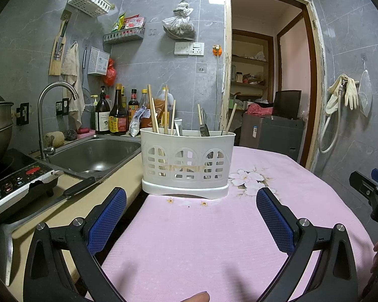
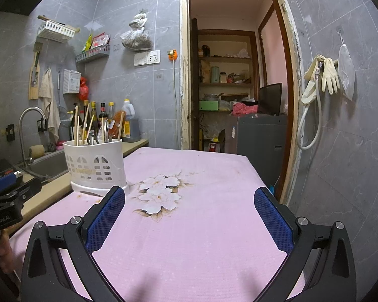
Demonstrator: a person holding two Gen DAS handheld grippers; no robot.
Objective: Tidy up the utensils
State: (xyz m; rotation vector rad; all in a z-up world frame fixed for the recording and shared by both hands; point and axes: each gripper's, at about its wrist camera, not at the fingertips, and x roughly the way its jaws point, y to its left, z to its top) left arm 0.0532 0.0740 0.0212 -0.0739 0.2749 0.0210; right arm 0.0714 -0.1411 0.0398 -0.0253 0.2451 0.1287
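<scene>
A white slotted utensil holder (image 1: 186,163) (image 2: 95,166) stands at the left edge of the pink flowered tablecloth (image 1: 201,239) (image 2: 189,226). Several wooden chopsticks (image 1: 153,113) (image 2: 84,125) and some metal utensils (image 1: 204,124) (image 2: 105,130) stick up from it. My left gripper (image 1: 191,196) hovers open just in front of the holder, with nothing between its blue pads. My right gripper (image 2: 189,196) is open and empty over the cloth, to the right of the holder. Each gripper shows at the edge of the other's view.
Left of the table runs a counter with a steel sink (image 1: 93,156), a faucet (image 1: 45,115), sauce bottles (image 1: 117,113), an induction cooker (image 1: 15,183) and a ladle (image 1: 5,246). Behind the table is an open doorway (image 2: 229,88). A hose and gloves (image 2: 320,80) hang on the right wall.
</scene>
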